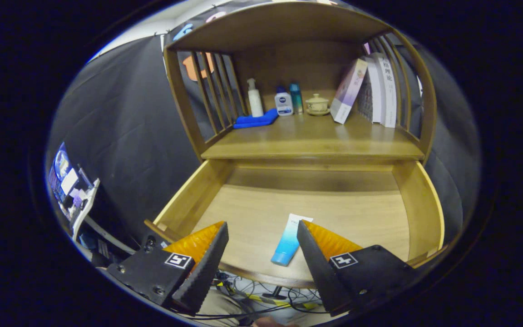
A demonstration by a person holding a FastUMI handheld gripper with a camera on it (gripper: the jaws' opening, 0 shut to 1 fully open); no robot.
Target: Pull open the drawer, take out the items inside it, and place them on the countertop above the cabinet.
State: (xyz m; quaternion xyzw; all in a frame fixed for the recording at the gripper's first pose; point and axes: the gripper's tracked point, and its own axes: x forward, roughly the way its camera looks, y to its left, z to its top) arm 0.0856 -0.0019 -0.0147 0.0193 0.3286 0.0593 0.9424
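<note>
Wooden drawer (pixel 420 204): pulled fully out beneath the countertop (pixel 311 141).
Tube (pixel 288 240): blue and white, lying flat on the drawer floor near its front edge.
Gripper (pixel 261 231): fingers spread apart, empty, above the drawer front; the tube lies between them, seemingly untouched.

A staged recording booth is shown, dressed as a corner of a home. Black cloth (pixel 120 136) is hung as the wall behind and beside a wooden cabinet (pixel 307 145) with slatted sides. Household things are kept on its countertop: a pump bottle (pixel 255 97), a folded blue cloth (pixel 256 120), a lidded teacup (pixel 317 104) and leaning books (pixel 379 91). Loose cables (pixel 261 295) are seen on the floor below the open drawer (pixel 189 200).
</note>
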